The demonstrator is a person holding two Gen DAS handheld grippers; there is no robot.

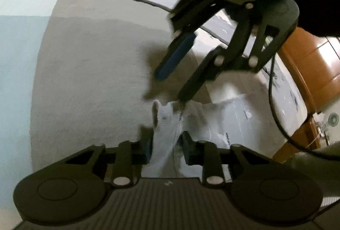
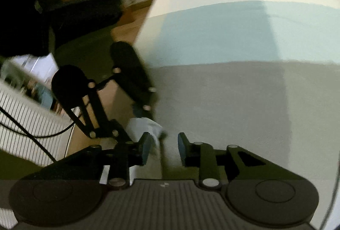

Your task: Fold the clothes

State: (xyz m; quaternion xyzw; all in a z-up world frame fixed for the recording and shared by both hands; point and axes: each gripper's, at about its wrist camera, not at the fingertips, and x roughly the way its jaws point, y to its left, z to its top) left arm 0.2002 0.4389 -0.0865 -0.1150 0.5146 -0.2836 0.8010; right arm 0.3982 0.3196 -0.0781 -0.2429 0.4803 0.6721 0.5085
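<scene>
While my left tongs (image 1: 166, 145) pinch the white garment (image 1: 170, 123), my right tongs (image 2: 162, 145) hang released; I should keep its edge taut.

Both units I am running look alike. Left gripper (image 1: 165, 146): matte black printed body, ribbed top plate with a small pale mark at centre, two round discs at the sides, silver pivot screws on the linkage, dark blue pads (image 1: 148, 148) on the fingers. Right gripper (image 2: 162, 146): same build. A black cable (image 1: 274, 102) trails from it. Dark fuzzy sleeve (image 1: 323, 7) behind.
</scene>
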